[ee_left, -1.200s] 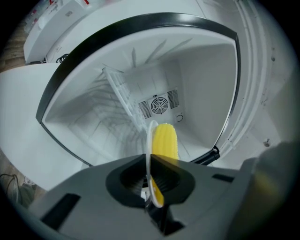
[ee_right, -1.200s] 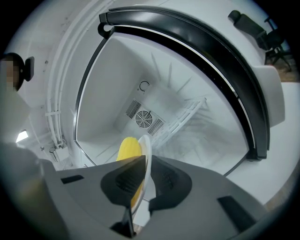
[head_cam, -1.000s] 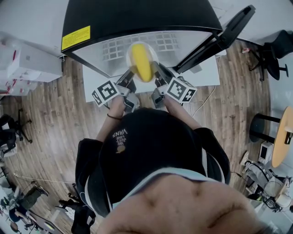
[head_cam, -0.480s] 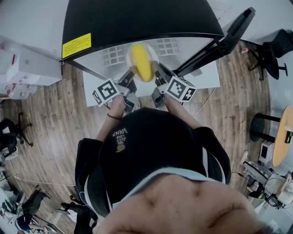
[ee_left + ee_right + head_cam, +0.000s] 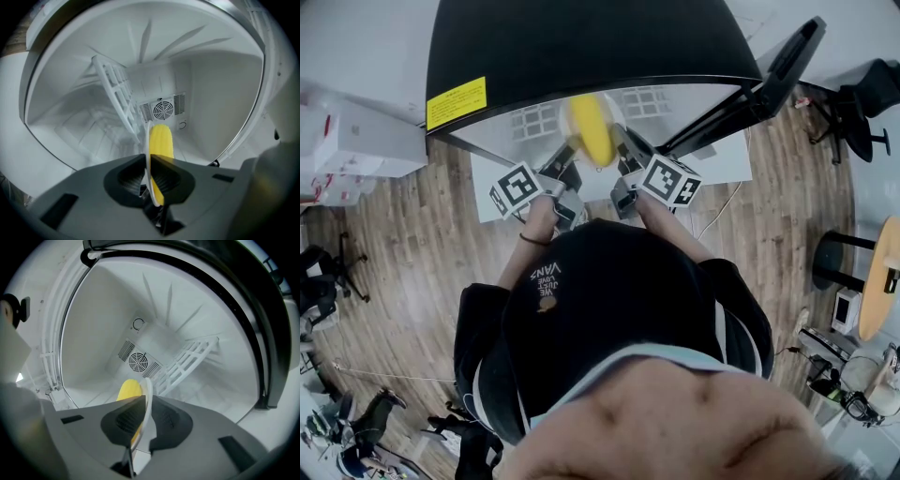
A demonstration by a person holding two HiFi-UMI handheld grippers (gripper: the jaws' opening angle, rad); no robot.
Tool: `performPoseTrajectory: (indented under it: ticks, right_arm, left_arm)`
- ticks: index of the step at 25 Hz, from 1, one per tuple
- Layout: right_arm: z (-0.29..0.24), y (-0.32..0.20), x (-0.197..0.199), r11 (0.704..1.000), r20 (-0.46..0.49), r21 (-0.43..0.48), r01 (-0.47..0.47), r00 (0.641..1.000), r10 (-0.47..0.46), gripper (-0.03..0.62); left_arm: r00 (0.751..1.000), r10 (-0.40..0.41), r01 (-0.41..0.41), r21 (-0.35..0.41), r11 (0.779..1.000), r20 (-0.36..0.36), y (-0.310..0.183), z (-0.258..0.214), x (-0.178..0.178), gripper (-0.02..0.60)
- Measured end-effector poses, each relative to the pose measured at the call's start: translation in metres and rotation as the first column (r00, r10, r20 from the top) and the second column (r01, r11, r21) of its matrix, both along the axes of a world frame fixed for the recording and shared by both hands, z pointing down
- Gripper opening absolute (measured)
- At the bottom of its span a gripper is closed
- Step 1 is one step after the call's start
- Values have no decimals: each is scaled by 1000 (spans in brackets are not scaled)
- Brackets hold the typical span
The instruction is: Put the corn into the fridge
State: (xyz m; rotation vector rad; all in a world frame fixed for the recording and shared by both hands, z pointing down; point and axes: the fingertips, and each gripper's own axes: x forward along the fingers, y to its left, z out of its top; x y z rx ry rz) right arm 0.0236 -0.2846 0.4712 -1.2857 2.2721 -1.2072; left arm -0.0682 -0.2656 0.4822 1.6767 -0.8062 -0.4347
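A yellow corn cob (image 5: 589,131) lies on a white plate (image 5: 609,116) at the mouth of the open fridge (image 5: 581,42). The plate's far part is hidden under the fridge's black top. My left gripper (image 5: 565,161) is shut on the plate's left rim and my right gripper (image 5: 620,155) on its right rim. In the left gripper view the plate's rim (image 5: 147,140) stands edge-on between the jaws of the left gripper (image 5: 146,161), with the corn (image 5: 162,139) just right of it. In the right gripper view the right gripper (image 5: 146,403) pinches the rim (image 5: 148,394), and the corn (image 5: 128,391) shows to its left.
The fridge's inside is white, with a round fan vent (image 5: 162,109) on the back wall and a white rack (image 5: 115,101) leaning inside. Its door (image 5: 764,70) stands open to the right. A white mat (image 5: 712,155) lies on the wooden floor.
Both grippers have carried the plate and corn a little further into the fridge; more of the plate now sits under the black top.
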Motion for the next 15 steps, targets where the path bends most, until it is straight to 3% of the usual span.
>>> performPoseTrajectory:
  ticks: [15]
  right_arm:
    - [2,-8,-1,1000,28,-19,-21,999,22,42]
  left_arm:
    - [997,-17,16,-14,1000,-81,-6,-4,-1,32]
